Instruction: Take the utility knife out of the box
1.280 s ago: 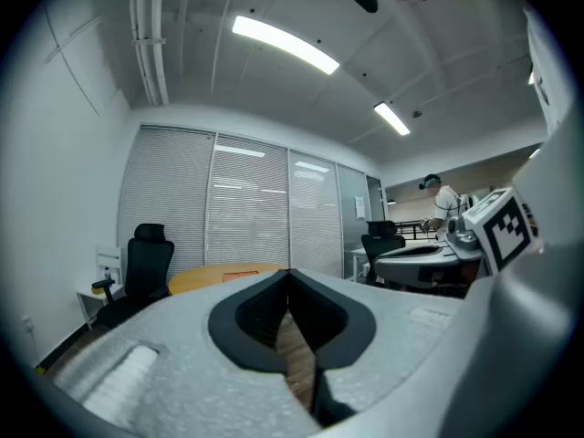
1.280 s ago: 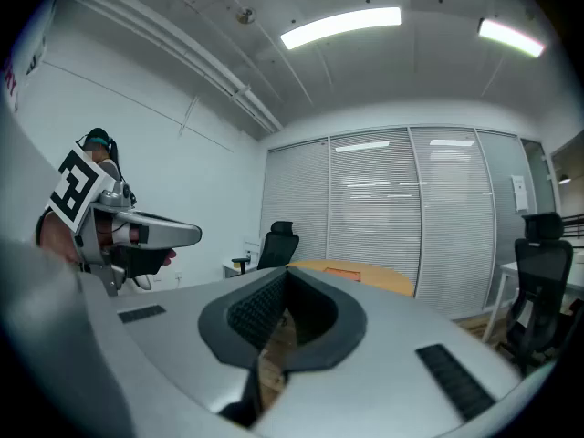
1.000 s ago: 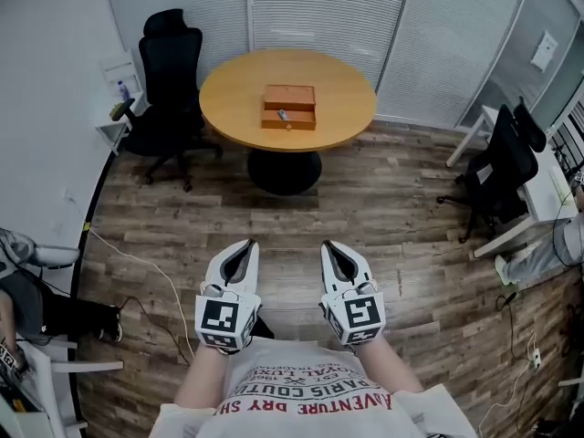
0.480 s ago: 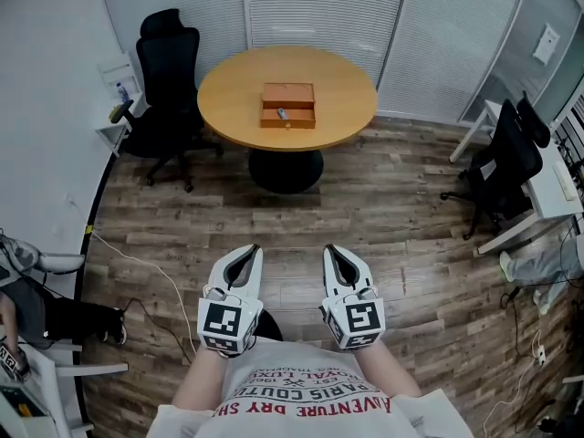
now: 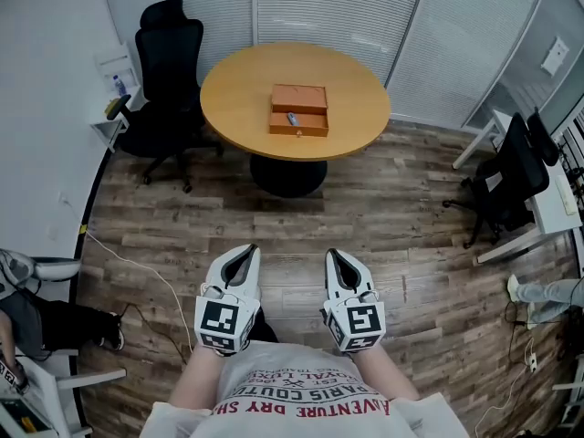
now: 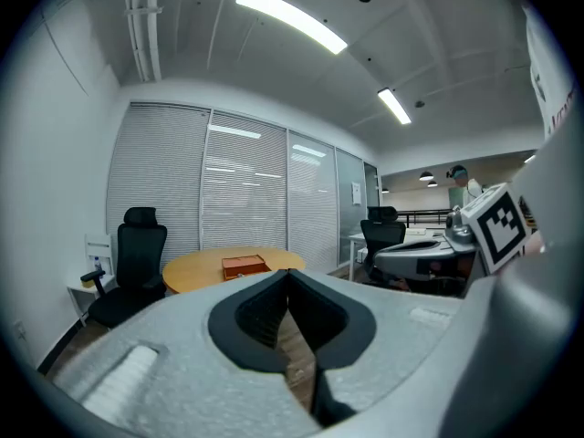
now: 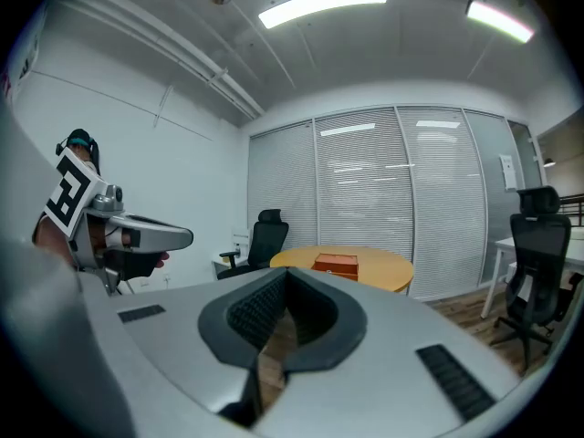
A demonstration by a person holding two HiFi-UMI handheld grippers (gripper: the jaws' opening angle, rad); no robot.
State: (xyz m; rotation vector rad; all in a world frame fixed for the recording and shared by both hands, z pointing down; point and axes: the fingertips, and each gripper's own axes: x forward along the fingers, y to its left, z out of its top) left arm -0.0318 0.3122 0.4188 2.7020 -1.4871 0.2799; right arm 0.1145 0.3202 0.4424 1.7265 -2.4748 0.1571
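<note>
Pretty standard office room. A round wooden table (image 5: 235, 99) on a dark pedestal base sits near the far wall, which is all closed vertical blinds (image 5: 338, 7). A black high-back office chair (image 5: 172, 62) is parked just left of the table, next to a small white shelf (image 5: 114, 71). The floor (image 5: 383, 208) is grey-brown wood planks. Off to the right there's another black chair (image 5: 506, 172) pulled up at a white desk (image 5: 552, 199). Long strip lights (image 6: 290, 18) run across the ceiling.

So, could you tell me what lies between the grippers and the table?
Only bare wood floor, right up to the table, as the head view shows.
</note>
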